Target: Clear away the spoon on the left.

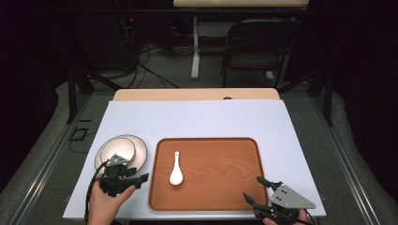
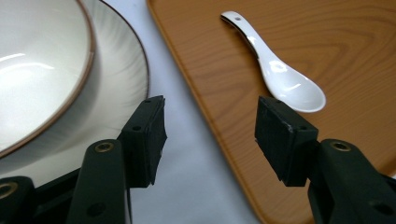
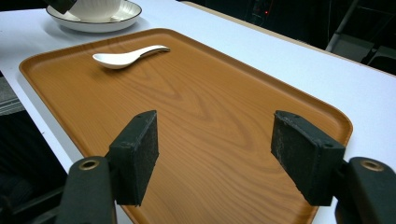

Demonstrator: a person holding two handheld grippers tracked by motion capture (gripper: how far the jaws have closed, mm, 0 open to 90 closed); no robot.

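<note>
The white spoon (image 1: 176, 171) lies on the left part of the wooden tray (image 1: 220, 187), long axis running 12 to 6, handle toward 12, scoop toward 6. The left hand-held gripper (image 1: 136, 174) (jaws spread, empty) sits at the spoon's 9 o'clock, covering the near edge of the plate (image 1: 141, 149) and bowl (image 1: 115, 149) on the worktop (image 1: 197, 117). The right hand-held gripper (image 1: 256, 190), also spread, hangs at the tray's 5 o'clock corner, its hand cut off.

One tray (image 1: 220, 173). One spoon (image 1: 176, 169) on tray. One bowl (image 1: 117, 149) on one plate (image 1: 140, 151). Two grippers: left (image 1: 133, 169), right (image 1: 253, 190). One desk (image 1: 197, 117). One chair (image 1: 256, 44) behind.
</note>
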